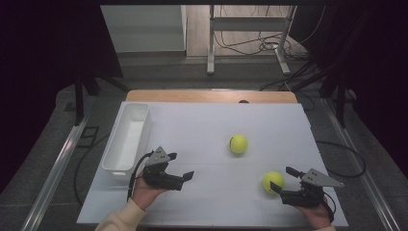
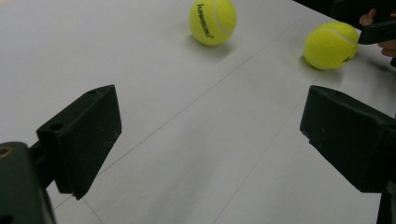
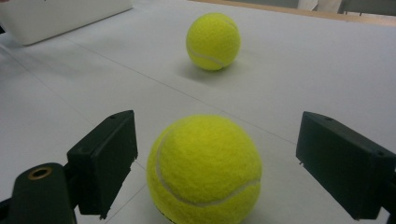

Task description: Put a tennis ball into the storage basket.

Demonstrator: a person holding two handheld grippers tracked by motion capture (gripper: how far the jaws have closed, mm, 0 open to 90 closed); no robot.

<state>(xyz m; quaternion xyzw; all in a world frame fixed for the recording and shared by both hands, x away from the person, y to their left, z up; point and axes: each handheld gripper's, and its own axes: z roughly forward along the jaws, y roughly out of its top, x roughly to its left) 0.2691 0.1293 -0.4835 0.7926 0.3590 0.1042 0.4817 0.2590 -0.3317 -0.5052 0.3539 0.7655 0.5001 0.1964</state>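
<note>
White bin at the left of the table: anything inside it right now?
The white bin looks empty in the high view: only its bare white floor shows. Its near wall hides the closest strip of floor. Both tennis balls lie on the table.

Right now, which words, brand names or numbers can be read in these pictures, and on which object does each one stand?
"kawasaki": black letters running down the side of the farther yellow felt tennis ball.
Dark mark on the nearer yellow felt tennis ball, beside the right gripper: too small to read.
White plastic rectangular bin: no text can be seen.
White table cover: no text can be seen.
</note>
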